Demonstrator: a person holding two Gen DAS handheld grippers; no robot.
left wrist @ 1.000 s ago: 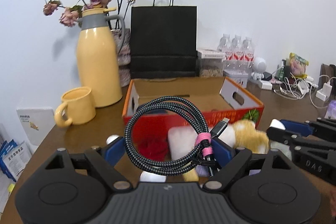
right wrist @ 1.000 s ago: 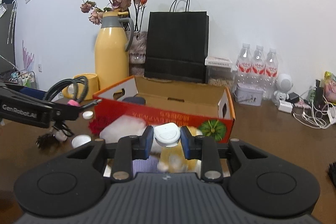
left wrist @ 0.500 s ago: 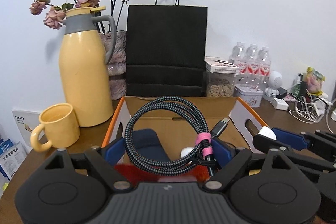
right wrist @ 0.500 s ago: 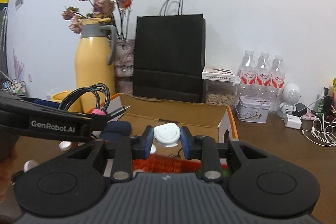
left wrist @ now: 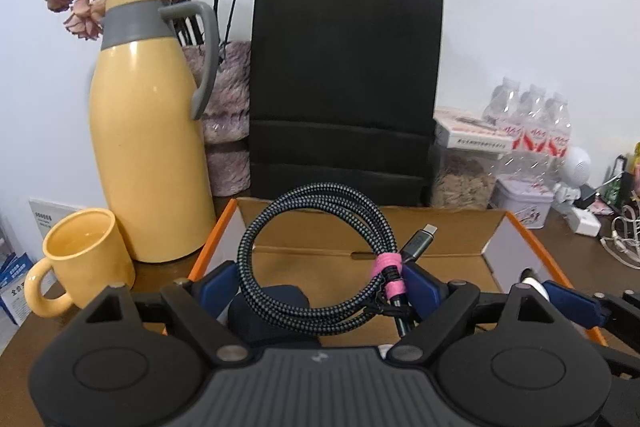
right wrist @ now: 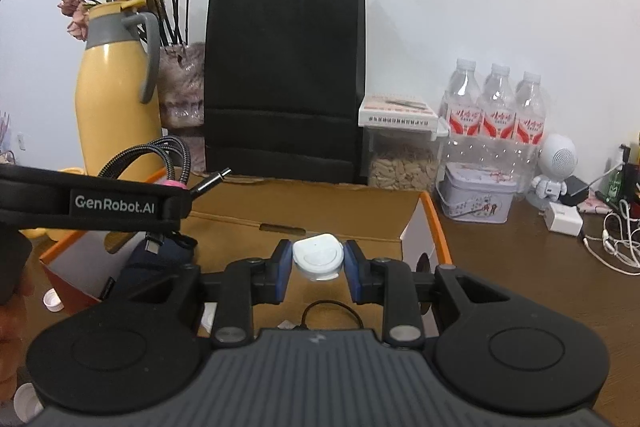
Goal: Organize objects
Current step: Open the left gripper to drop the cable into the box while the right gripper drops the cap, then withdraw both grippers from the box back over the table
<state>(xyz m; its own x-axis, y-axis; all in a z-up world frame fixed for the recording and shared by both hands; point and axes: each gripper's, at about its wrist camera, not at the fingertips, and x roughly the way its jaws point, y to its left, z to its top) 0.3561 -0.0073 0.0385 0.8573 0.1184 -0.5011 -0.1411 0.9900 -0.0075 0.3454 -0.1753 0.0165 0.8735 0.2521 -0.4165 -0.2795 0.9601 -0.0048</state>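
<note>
My left gripper [left wrist: 320,287] is shut on a coiled braided cable [left wrist: 316,259] with pink ties, held over the open orange cardboard box [left wrist: 440,251]. A dark blue pouch [left wrist: 268,315] lies in the box below it. My right gripper [right wrist: 318,267] is shut on a small white case [right wrist: 318,257], also held over the box [right wrist: 360,211]. The left gripper and its cable [right wrist: 160,155] show at the left of the right wrist view. A thin black cable loop [right wrist: 328,315] lies on the box floor.
Behind the box stand a yellow thermos [left wrist: 148,147], a black paper bag [left wrist: 344,87], a vase of dried roses [right wrist: 180,87] and a jar [right wrist: 404,163]. A yellow mug [left wrist: 80,263] is left; bottles [right wrist: 496,115], a tin [right wrist: 476,199] and chargers [right wrist: 564,219] right.
Both grippers have moved forward with their loads from in front of the box to above its inside. The plush items in front of the box have dropped out of view.
</note>
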